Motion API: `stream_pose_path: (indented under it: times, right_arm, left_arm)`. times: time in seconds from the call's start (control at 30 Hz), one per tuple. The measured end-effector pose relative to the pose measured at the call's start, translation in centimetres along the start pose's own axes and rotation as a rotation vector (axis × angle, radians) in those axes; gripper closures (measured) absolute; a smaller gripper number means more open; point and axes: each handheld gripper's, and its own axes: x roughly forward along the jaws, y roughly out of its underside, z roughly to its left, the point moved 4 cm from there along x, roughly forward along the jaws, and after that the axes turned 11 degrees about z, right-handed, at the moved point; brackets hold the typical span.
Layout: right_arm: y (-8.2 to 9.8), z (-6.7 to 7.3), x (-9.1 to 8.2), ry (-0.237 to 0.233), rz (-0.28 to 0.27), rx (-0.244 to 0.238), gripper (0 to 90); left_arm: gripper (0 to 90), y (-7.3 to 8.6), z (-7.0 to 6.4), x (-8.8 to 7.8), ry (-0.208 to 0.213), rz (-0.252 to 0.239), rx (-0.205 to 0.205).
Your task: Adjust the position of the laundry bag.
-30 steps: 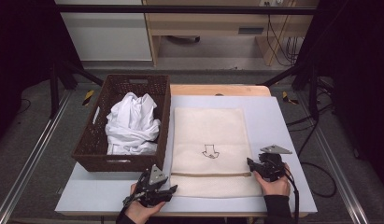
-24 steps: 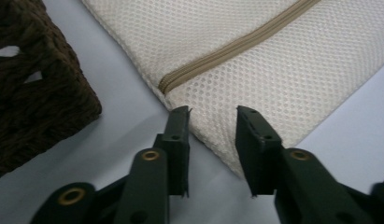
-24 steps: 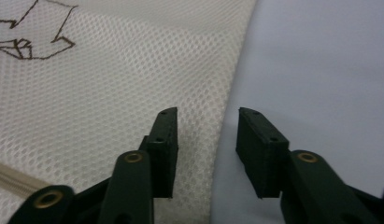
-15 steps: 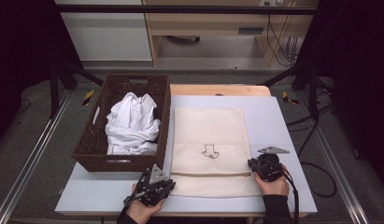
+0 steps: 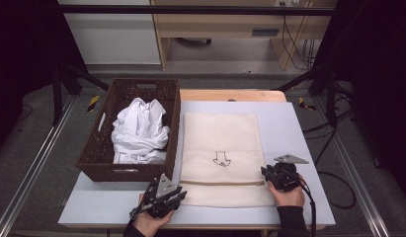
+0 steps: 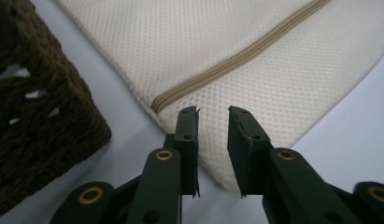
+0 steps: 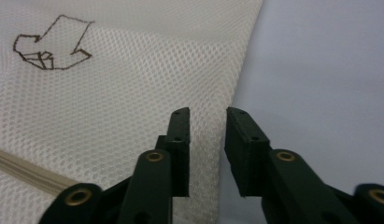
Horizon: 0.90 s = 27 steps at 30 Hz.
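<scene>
Cream mesh bag (image 5: 221, 148) flat on table (image 5: 299, 128), just beside brown wicker basket (image 5: 97, 163) holding white cloth (image 5: 139, 131). Left gripper (image 6: 213, 116) at bag's near left corner, jaws narrowly apart, holding nothing. Right gripper (image 7: 207, 116) over right edge, likewise narrowly parted, empty.

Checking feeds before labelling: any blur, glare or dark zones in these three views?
High view: evenly lit table, edges of the room fall to black, mildly soft. Left gripper view: cream mesh laundry bag sharp, dark brown wicker basket near-black. Right gripper view: mesh weave crisp mid-frame, blurring near the bottom; no glare.
</scene>
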Motion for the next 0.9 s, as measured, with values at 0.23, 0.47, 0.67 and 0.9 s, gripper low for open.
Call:
stream_pose_path:
  times: [0.23, 0.47, 0.67, 0.9]
  right_arm:
    - [0.3, 0.2, -1.4, 0.0, -0.088, 0.015, 53.7]
    - [0.9, 0.4, -1.8, -0.014, -0.113, 0.02, 44.4]
    - [1.3, 0.7, -2.3, -0.019, -0.132, 0.011, 38.8]
    - [1.7, 1.0, -2.2, -0.007, -0.13, 0.006, 32.7]
  left_arm:
    - [51.1, -0.8, -0.7, -0.7, -0.001, -0.058, 0.022]
    - [41.3, -1.3, -0.9, -0.8, 0.03, -0.082, 0.004]
    - [34.4, -2.1, -1.3, -1.2, 0.036, -0.108, 0.015]
    - [30.8, -3.1, -2.0, -1.1, 0.06, -0.126, 0.032]
